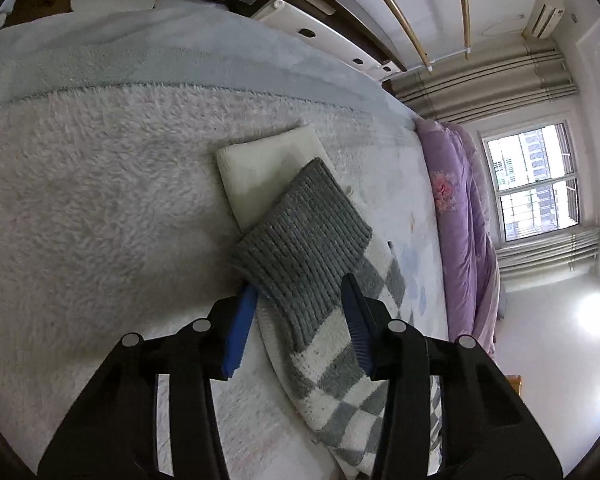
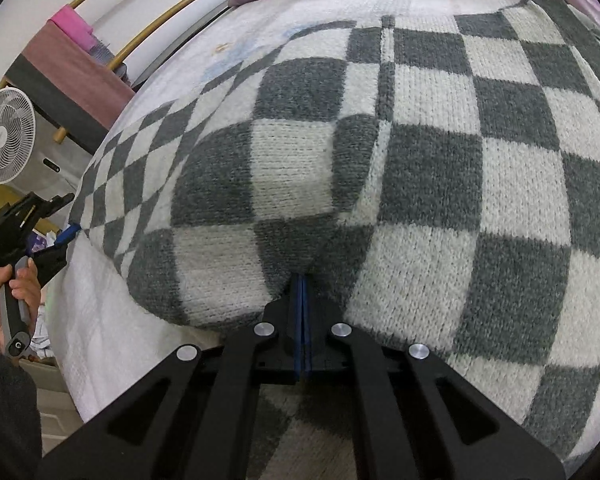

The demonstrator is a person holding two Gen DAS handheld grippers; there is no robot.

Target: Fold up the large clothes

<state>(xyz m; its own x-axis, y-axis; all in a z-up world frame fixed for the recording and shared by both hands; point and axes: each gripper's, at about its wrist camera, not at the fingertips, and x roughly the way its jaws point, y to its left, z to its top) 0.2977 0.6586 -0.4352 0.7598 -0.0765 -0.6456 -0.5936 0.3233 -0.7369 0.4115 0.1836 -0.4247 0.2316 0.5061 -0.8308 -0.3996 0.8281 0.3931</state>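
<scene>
A grey-and-white checkered knit sweater point(image 2: 420, 160) lies spread on the bed. In the left wrist view its sleeve point(image 1: 340, 364) ends in a grey ribbed cuff point(image 1: 300, 248). My left gripper point(image 1: 300, 292) is open, its blue pads on either side of the cuff. My right gripper point(image 2: 302, 280) is shut on a fold of the sweater's body at its near edge. The left gripper also shows in the right wrist view point(image 2: 66, 236), held by a hand at the sweater's left end.
A folded cream cloth point(image 1: 268, 168) lies under the cuff's tip on the fluffy white blanket point(image 1: 100, 200). A purple quilt point(image 1: 456, 216) lies along the bed's far side. A white fan point(image 2: 4, 140) stands beside the bed. A window point(image 1: 536, 180) is beyond.
</scene>
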